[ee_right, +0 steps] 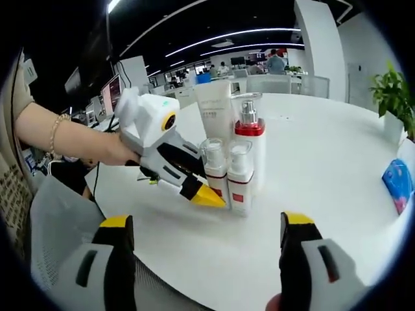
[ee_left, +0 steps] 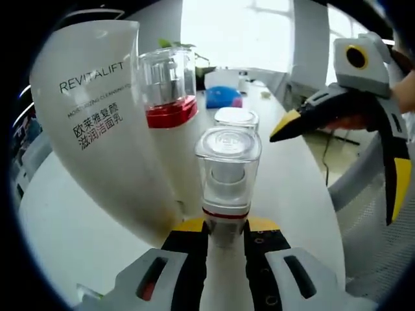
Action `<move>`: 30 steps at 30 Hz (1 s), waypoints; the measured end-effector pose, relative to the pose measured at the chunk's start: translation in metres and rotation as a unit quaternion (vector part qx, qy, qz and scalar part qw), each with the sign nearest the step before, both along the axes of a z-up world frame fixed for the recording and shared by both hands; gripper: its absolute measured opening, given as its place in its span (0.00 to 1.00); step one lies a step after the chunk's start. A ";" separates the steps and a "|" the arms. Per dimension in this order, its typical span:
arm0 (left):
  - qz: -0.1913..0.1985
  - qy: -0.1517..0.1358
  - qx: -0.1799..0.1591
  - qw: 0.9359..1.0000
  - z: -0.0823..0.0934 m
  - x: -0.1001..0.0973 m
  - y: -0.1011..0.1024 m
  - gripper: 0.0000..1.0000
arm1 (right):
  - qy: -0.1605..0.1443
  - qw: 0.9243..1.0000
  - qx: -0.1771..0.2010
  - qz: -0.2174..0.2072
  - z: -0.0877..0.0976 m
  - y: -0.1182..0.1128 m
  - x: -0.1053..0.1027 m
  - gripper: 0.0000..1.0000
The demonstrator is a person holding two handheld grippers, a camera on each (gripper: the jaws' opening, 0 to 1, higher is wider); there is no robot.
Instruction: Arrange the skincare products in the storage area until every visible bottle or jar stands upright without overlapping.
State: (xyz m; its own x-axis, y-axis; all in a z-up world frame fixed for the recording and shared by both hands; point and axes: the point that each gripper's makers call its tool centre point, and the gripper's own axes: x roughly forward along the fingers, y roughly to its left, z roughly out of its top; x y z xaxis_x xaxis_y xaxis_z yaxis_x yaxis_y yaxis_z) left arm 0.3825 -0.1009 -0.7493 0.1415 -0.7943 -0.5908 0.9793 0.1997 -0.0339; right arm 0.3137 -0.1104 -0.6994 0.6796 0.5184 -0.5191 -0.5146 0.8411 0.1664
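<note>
My left gripper [ee_left: 225, 228] is shut on the base of a small clear-capped bottle [ee_left: 227, 170] that stands upright on the white table [ee_left: 78, 227]. Close on its left rise a big white Revitalift tube [ee_left: 97, 116] and a tall pump bottle with a red band [ee_left: 170, 91]. A second small bottle [ee_left: 236, 118] stands just behind. In the right gripper view the same cluster stands mid-table: tube [ee_right: 217, 110], pump bottle [ee_right: 249, 133], two small bottles [ee_right: 213, 162] [ee_right: 240, 173], with the left gripper [ee_right: 206, 194] on the nearer one. My right gripper [ee_right: 206, 227] is open and holds nothing, short of the cluster.
A blue packet [ee_right: 395, 181] lies near the table's far edge, also visible as the blue packet [ee_left: 224, 97] behind the bottles. A potted plant [ee_right: 392, 97] stands beyond it. A person's hand [ee_right: 113, 152] holds the left gripper. Office desks and a mesh chair [ee_left: 369, 214] surround the table.
</note>
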 end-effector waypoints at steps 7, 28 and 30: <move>0.001 0.003 0.002 1.000 0.000 -0.001 0.000 0.18 | 0.002 1.000 -0.001 0.001 -0.001 0.001 -0.001 0.94; 0.029 0.034 0.008 0.999 0.011 -0.024 0.040 0.39 | 0.001 1.000 -0.007 0.006 -0.001 0.003 -0.002 0.97; 0.040 0.038 0.008 0.998 0.013 -0.026 0.047 0.41 | 0.000 1.000 -0.008 0.008 -0.001 0.004 -0.002 0.97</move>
